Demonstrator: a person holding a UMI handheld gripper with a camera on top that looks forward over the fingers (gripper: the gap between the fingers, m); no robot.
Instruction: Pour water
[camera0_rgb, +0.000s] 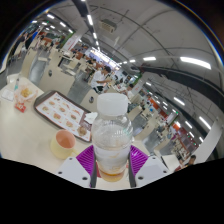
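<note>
Nearest the camera, a clear bottle (113, 140) with a white cap stands upright between the two fingers of the gripper (112, 163), a little amber liquid showing at its bottom. Both purple pads (86, 157) press against its lower sides, so the fingers are closed on it. The gripper points level and forward across a pale table (25, 135), holding the bottle straight, not tipped.

Far off to the left, a tall cup (22, 98) of orange drink sits on the table. Right of it lies a white tray (62, 109) carrying several small brown items; what they are cannot be made out. Just left of the bottle and close to the fingers, a small clear cup (63, 142) stands apart from it, holding an orange-pink liquid. A small round item rests near the tray's closer end, between the cup and the bottle.

Beyond the table and to the right, a large hall stretches away with ceiling lights, more tables and seated people (160, 110), too small to tell apart.
</note>
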